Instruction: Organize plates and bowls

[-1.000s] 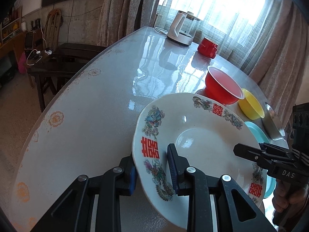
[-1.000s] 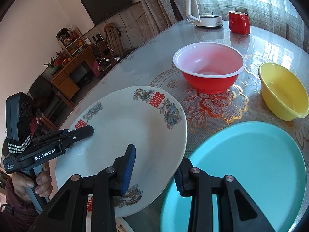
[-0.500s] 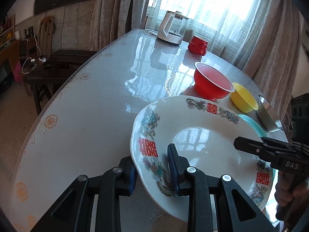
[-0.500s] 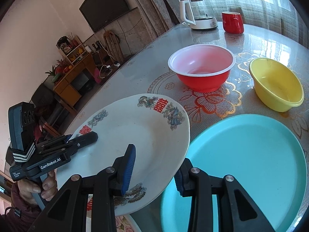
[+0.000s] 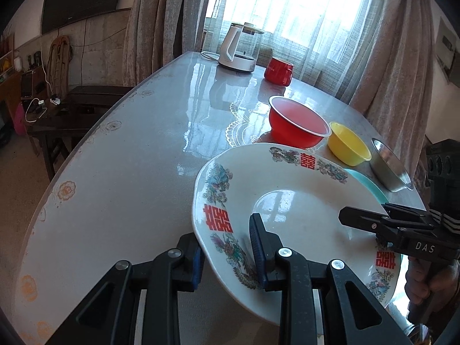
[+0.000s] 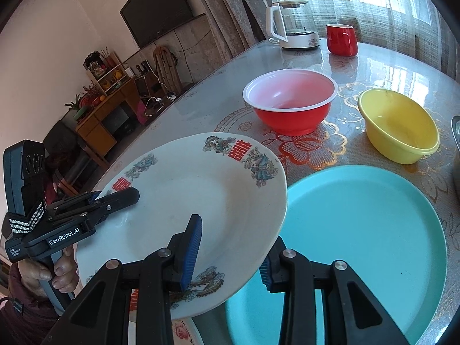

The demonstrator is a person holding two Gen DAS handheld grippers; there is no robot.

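Note:
A white plate with red characters and flower prints [image 5: 290, 210] [image 6: 184, 198] is held in the air above the table. My left gripper [image 5: 227, 253] is shut on its near-left rim. My right gripper [image 6: 227, 253] is shut on the opposite rim; it also shows in the left wrist view [image 5: 385, 224]. A turquoise plate [image 6: 359, 230] lies on the table, partly under the white plate. A red bowl [image 6: 290, 103], a yellow bowl [image 6: 399, 123] and a steel bowl [image 5: 388, 169] stand in a row behind it.
A white kettle [image 5: 238, 49] and a red mug [image 5: 279, 70] stand at the table's far end by the curtained window. The glossy table [image 5: 129, 158] has a curved left edge. A dark chair and cabinets stand on the floor to the left.
The white plate has risen and levelled, held by both grippers. Both cameras sit higher above the table, and the bowls look farther away.

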